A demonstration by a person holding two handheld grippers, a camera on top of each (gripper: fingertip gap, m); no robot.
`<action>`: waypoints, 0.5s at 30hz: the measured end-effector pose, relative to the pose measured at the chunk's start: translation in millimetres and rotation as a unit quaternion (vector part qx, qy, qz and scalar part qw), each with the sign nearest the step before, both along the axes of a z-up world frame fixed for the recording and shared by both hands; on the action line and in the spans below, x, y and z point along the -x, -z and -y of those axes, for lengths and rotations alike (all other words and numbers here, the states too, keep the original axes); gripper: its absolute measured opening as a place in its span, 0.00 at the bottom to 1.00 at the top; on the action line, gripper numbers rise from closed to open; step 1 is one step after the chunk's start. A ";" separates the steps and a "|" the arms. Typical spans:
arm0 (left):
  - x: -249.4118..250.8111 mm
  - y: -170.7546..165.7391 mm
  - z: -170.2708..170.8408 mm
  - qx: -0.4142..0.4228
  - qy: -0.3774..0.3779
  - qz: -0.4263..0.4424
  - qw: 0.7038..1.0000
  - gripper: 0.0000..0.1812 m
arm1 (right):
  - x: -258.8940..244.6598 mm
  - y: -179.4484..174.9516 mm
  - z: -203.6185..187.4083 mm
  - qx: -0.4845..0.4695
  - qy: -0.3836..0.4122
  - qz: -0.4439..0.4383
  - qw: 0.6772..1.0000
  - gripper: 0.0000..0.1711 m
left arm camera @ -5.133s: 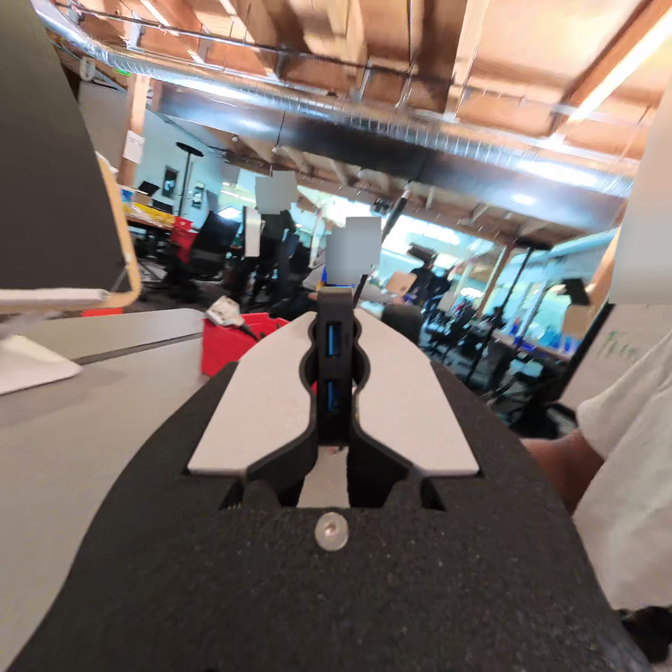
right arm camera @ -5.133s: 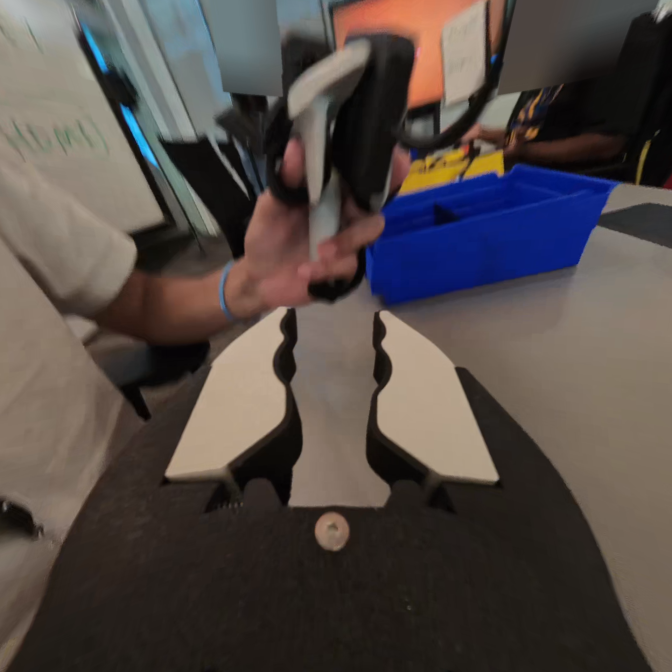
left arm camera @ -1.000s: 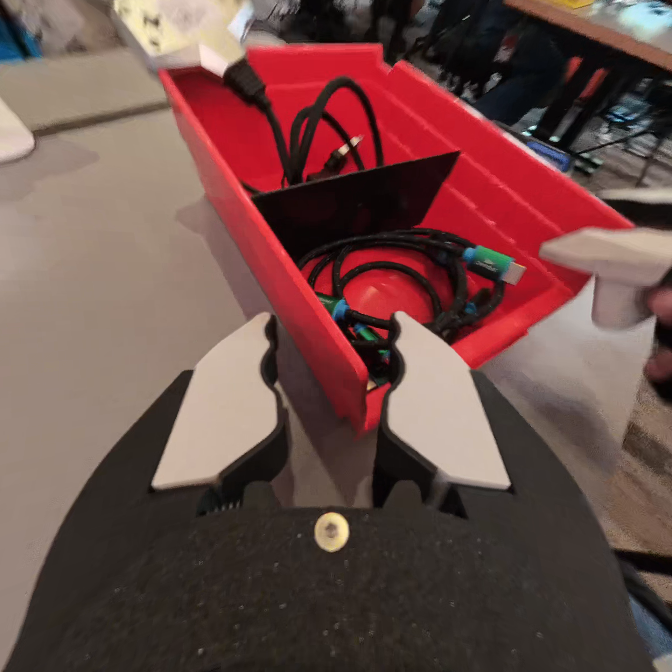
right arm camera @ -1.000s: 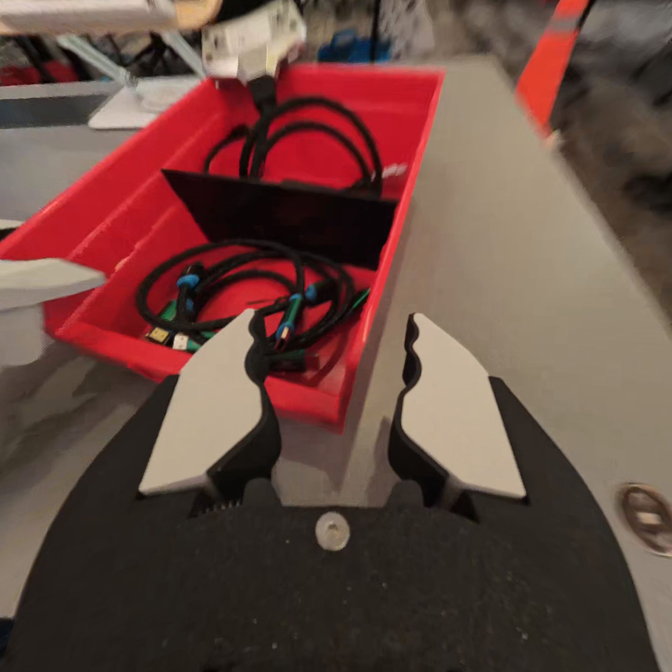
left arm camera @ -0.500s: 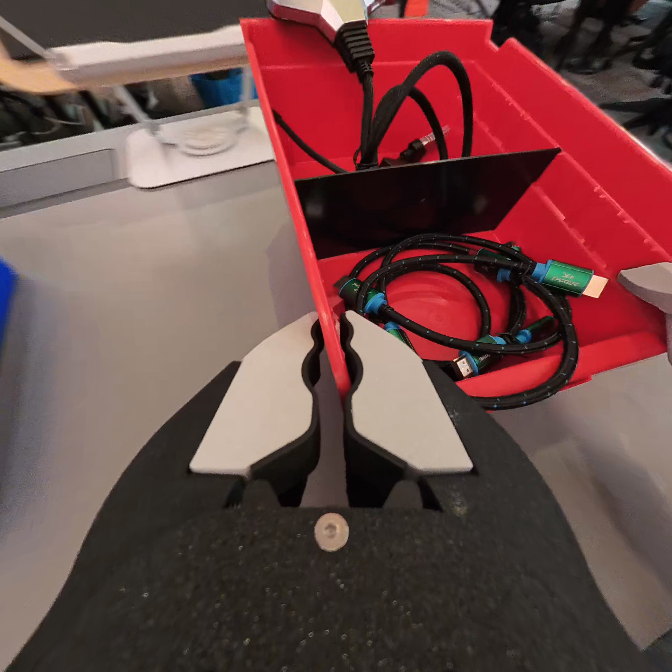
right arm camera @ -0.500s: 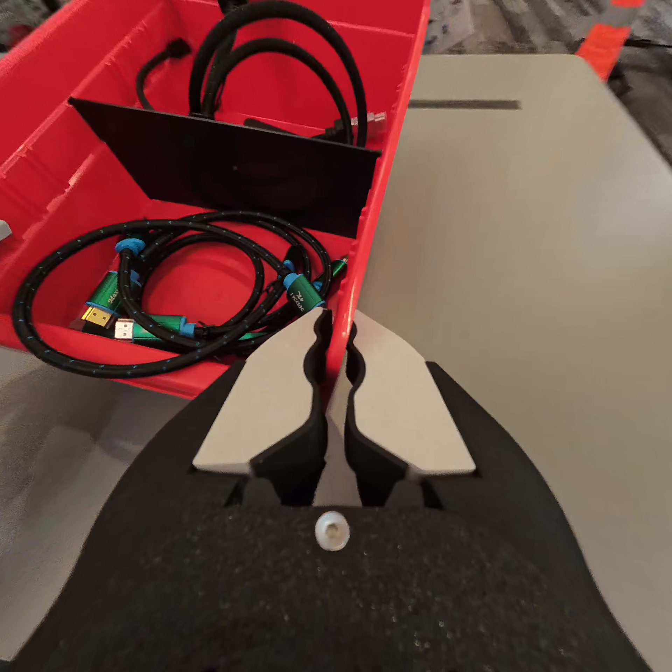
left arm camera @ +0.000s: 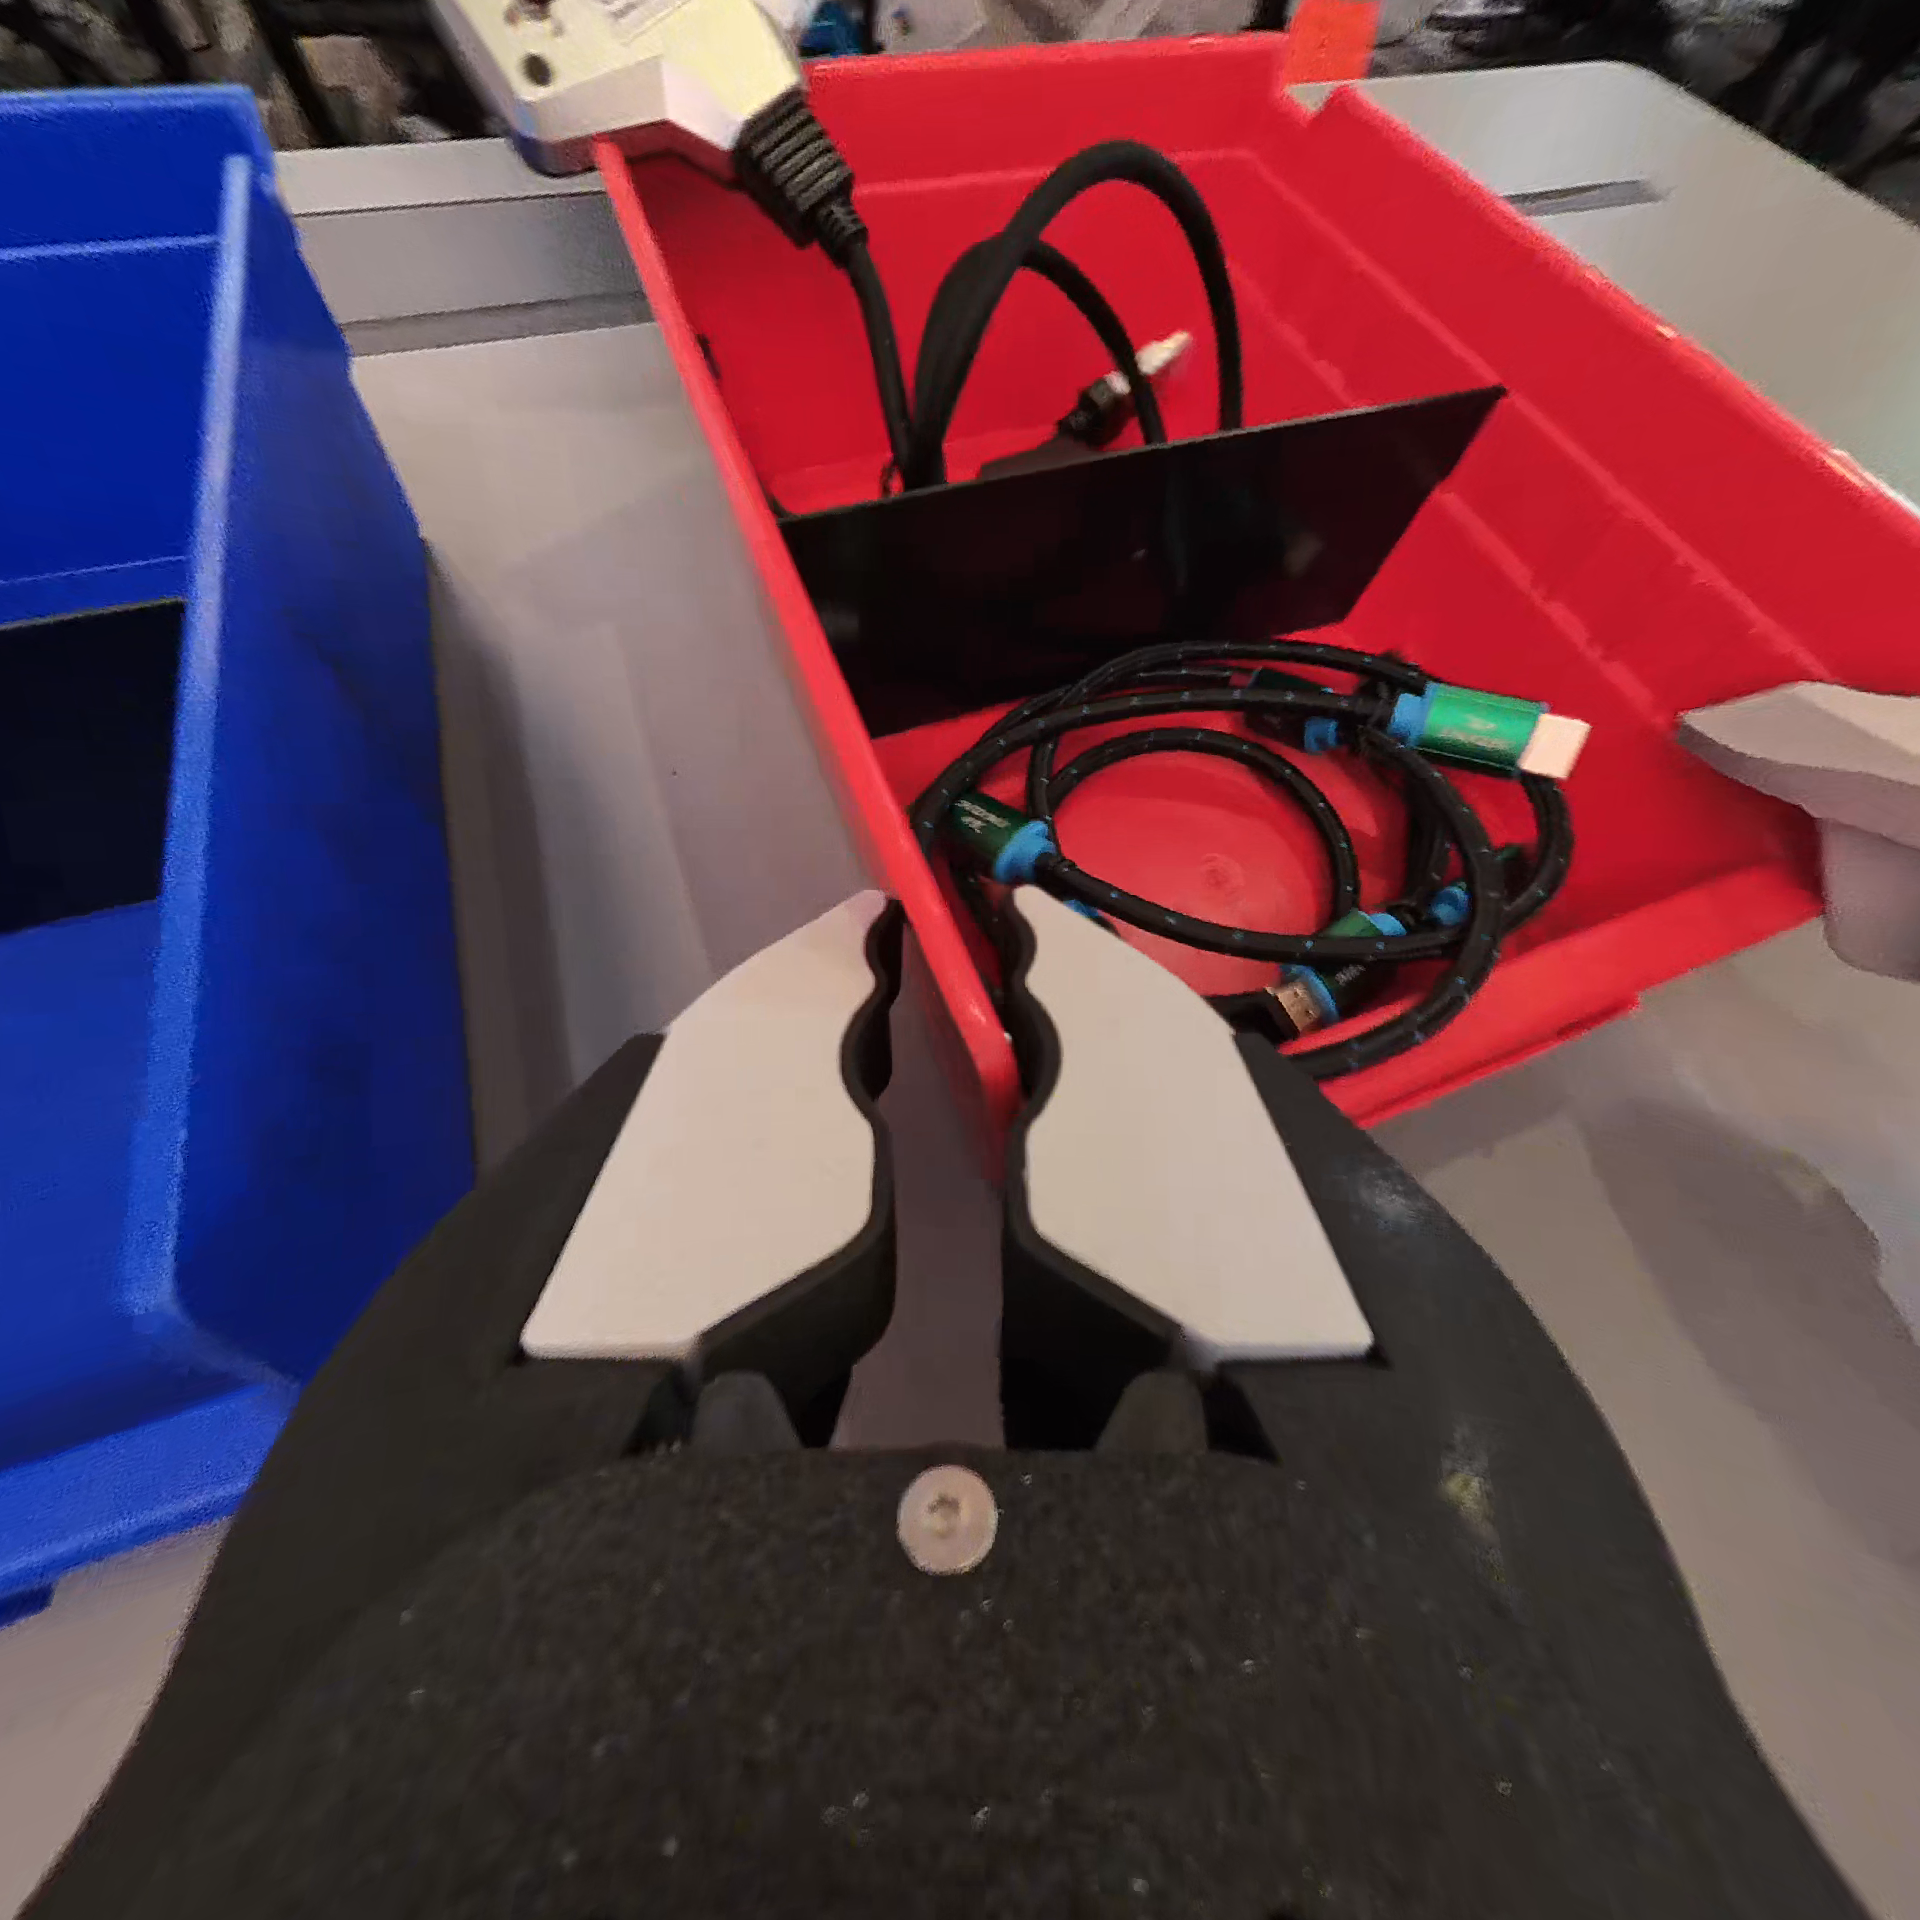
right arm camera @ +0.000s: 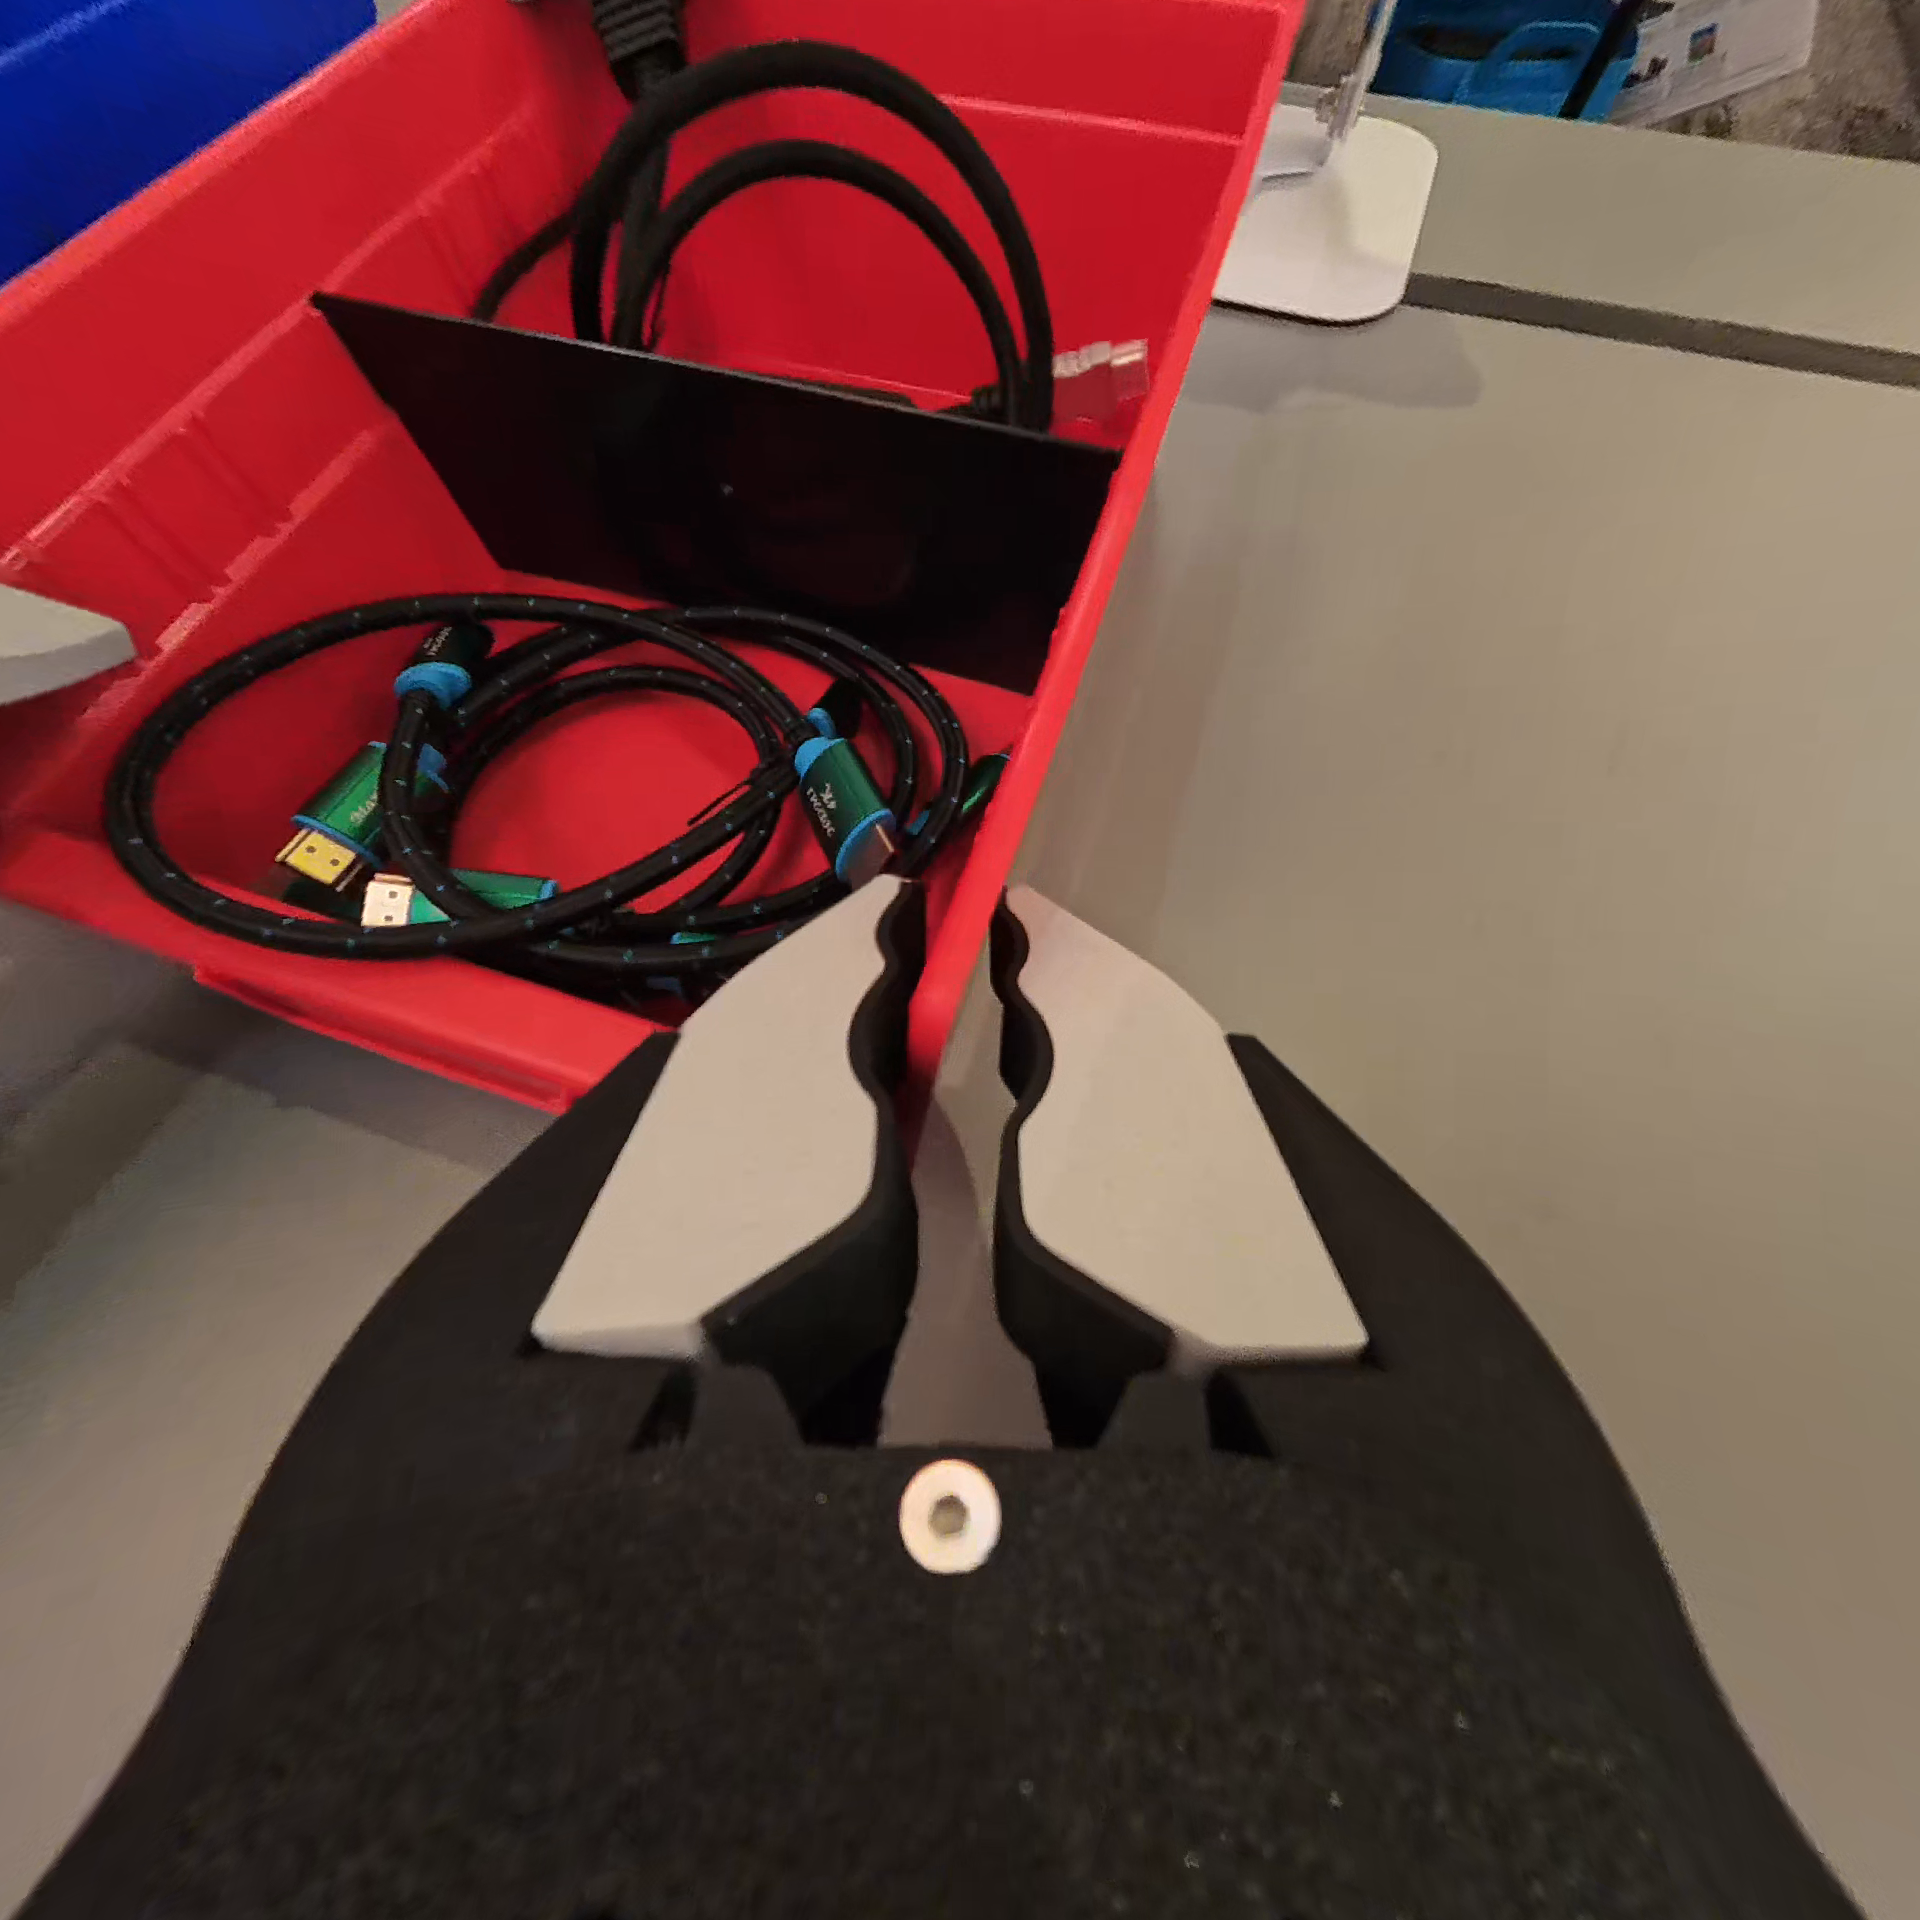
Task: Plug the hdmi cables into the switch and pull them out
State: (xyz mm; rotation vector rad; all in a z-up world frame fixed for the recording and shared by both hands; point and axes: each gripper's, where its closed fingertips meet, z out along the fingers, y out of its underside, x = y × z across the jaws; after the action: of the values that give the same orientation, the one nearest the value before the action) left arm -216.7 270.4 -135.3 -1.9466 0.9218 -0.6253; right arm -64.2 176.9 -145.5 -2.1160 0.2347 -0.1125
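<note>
Several braided black HDMI cables with green plugs [left arm camera: 1475,724] lie coiled in the near compartment of a red bin [left arm camera: 1558,343]; they also show in the right wrist view [right arm camera: 842,800]. A silver switch box [left arm camera: 623,62] rests on the bin's far left corner, and its thick black lead drops into the far compartment. My left gripper [left arm camera: 948,914] is shut on the bin's left wall near the front corner. My right gripper [right arm camera: 954,904] is shut on the bin's right wall [right arm camera: 1091,644] near its front corner.
A black divider [left arm camera: 1091,561] splits the red bin. A blue bin [left arm camera: 260,727] stands close on the left of the red one. A white stand base [right arm camera: 1330,208] sits behind the red bin on the grey table [right arm camera: 1507,831].
A second ago both grippers were open at the red bin's front corners. Both have closed on its side walls. The blue bin has since come into the left wrist view.
</note>
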 end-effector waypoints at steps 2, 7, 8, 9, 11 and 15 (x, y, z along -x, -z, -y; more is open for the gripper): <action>8.3 -10.6 18.2 0.020 0.024 0.039 0.999 0.20 | 2.2 -6.6 6.5 -0.009 -0.027 0.008 1.000 0.09; 105.6 -51.8 13.9 0.012 -0.046 0.123 0.991 0.21 | 16.2 -38.9 43.5 -0.041 -0.106 0.085 0.990 0.14; 138.1 -47.6 -3.9 0.007 -0.083 0.093 0.992 0.18 | 20.7 -40.3 49.3 -0.038 -0.120 0.100 0.987 0.14; 170.7 -43.2 -24.6 -0.002 -0.121 0.063 0.991 0.20 | 27.0 -40.0 53.3 -0.034 -0.136 0.113 0.984 0.14; 231.2 -35.6 -69.5 -0.030 -0.198 0.016 0.980 0.22 | 45.9 -38.7 55.6 -0.034 -0.174 0.127 0.976 0.12; 274.4 -16.5 -133.7 -0.014 -0.234 0.005 0.972 0.23 | 105.0 -33.4 40.1 -0.059 -0.256 0.090 0.961 0.12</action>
State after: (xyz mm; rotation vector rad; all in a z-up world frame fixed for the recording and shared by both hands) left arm -491.1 404.1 -118.8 -2.0342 0.4319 -0.3423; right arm -169.3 136.8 -112.1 -1.9687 -0.4055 0.0157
